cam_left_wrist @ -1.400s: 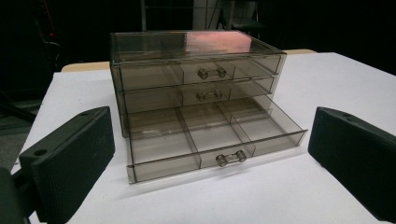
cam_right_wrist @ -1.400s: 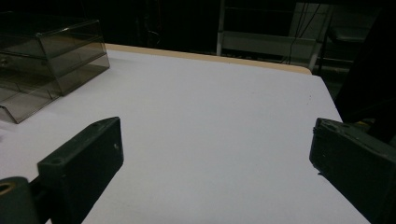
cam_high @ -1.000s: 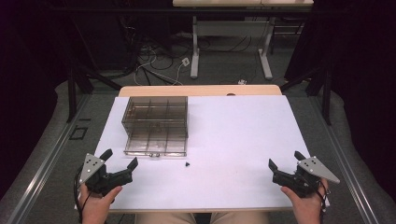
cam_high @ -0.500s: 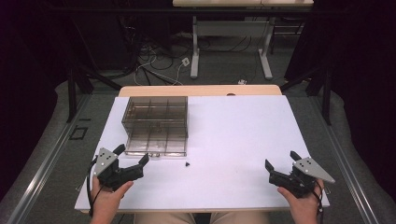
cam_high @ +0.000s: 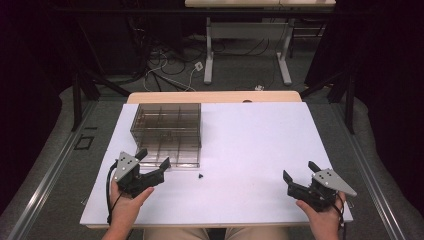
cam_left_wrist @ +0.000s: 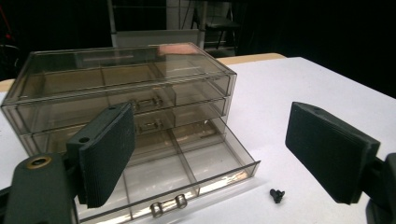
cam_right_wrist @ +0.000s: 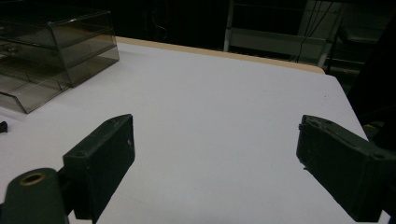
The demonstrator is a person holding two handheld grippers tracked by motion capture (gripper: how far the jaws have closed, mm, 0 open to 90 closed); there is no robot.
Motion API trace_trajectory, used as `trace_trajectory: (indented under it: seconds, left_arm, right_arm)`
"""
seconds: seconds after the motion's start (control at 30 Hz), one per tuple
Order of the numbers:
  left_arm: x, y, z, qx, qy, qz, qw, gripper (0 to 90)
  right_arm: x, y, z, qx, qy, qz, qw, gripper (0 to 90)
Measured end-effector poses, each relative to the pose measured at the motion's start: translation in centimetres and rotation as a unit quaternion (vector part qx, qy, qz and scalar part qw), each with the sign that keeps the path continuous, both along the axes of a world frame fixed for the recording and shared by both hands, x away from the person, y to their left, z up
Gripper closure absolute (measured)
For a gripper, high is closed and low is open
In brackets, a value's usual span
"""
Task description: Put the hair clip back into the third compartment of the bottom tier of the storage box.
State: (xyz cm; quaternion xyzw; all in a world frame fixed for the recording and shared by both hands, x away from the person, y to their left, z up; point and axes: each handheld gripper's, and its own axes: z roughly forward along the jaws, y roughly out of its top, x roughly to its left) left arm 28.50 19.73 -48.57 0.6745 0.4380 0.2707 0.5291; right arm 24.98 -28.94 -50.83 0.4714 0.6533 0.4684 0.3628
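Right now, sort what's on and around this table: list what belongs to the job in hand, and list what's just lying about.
In the job:
- drawer box, bottom drawer pulled out
- small black screw on the white table
- left gripper, jaws just been closing, nothing between them

Lying about:
- right gripper, open, idle
- cables on the floor
- desk legs behind

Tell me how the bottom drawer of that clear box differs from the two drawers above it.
The bottom drawer is pulled out toward the left gripper, while the two upper drawers sit pushed in, flush with the front of the clear box. The bottom drawer's divided inside lies open to view from above; the upper drawers' insides show only through the walls. All three are smoky clear plastic with small metal handles.
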Motion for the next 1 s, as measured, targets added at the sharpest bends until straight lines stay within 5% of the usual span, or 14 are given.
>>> trace_trajectory:
  seconds: [0.77, 1.0]
  left_arm:
    - [2.0, -4.7, -0.4, 0.001, 0.029, -0.012, 0.9995, 23.7]
    - [2.6, -6.2, -1.0, 0.02, 0.042, -0.018, 0.9988, 24.2]
  right_arm:
    - [-0.1, -0.3, 0.0, 0.005, 0.001, -0.004, 1.0, 11.5]
    - [-0.2, -0.4, 0.0, 0.005, 0.001, -0.004, 1.0, 11.6]
